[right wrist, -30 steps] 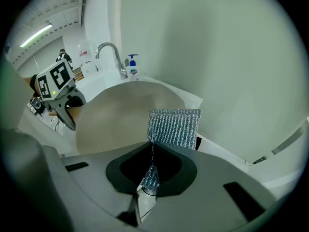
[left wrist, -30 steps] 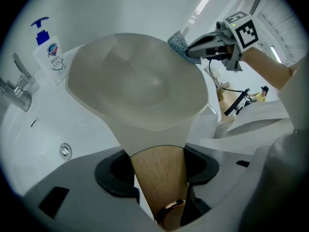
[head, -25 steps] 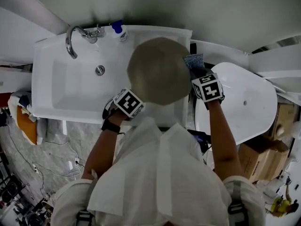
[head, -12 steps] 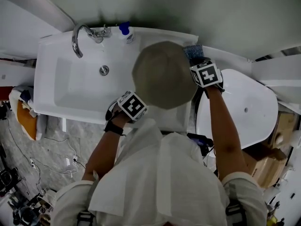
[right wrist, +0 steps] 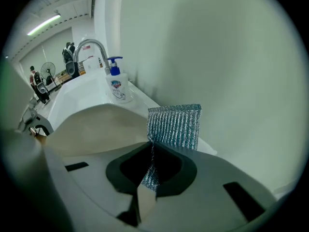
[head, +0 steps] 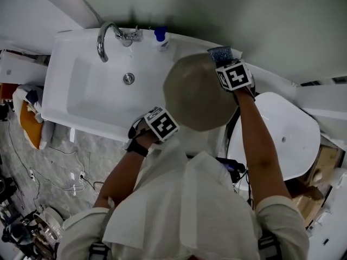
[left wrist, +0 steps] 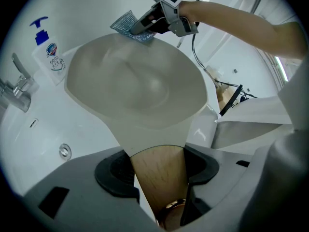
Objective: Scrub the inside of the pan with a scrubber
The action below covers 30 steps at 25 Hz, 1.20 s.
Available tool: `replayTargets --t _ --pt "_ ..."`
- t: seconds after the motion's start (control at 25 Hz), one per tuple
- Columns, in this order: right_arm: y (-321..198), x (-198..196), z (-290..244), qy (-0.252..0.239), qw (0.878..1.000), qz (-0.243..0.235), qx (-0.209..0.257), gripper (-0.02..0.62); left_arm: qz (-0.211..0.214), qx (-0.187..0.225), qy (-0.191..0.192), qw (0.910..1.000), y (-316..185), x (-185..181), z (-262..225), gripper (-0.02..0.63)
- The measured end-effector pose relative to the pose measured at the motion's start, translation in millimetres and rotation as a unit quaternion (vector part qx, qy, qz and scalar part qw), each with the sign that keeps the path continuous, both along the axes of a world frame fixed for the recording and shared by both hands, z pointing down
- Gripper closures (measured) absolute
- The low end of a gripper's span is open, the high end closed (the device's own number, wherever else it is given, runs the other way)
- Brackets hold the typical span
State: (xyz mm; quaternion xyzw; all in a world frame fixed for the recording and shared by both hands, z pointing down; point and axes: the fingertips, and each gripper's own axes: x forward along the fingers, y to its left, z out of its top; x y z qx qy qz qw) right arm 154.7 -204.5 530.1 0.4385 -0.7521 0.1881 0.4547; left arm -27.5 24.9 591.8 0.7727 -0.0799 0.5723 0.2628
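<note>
Beige pan (head: 198, 91): round, smooth, matte bowl, over the right end of the sink (head: 81, 99). Its handle (left wrist: 157, 161), pale grained wood, is clamped between the left gripper (left wrist: 159, 190) jaws. Scrubber (right wrist: 175, 124): flat, ribbed blue-silver mesh, pinched upright in the right gripper (right wrist: 147, 182) at the pan's rim, toward the sink's back edge. Soap bottle (head: 161, 38) stands beside the curved chrome faucet (head: 105, 37).

The soap bottle (right wrist: 119, 88) carries a label, but its print is unreadable.
</note>
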Motion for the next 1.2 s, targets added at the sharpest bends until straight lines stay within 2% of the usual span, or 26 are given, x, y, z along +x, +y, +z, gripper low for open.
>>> replayTargets --t 0.36,0.56,0.8,1.0,1.2 --pt "-23 -70 -3 -0.041 0.998 -0.038 0.000 0.577 0.001 -0.003 0.001 1.0000 1 1 0 0.346" --pt "-14 -111 -3 -0.065 0.996 -0.065 -0.006 0.577 0.003 -0.002 0.000 1.0000 1 1 1 0.346" --pt "6 -161 -4 -0.084 0.989 -0.123 -0.010 0.577 0.007 -0.003 -0.001 1.0000 2 -1 1 0.345" --pt "30 -176 -5 -0.121 0.983 -0.136 -0.027 0.577 0.000 0.003 0.007 1.0000 1 1 1 0.344" --pt "61 -152 -4 -0.127 0.984 -0.120 -0.043 0.577 -0.005 0.012 0.015 0.9998 1 2 -2 0.342"
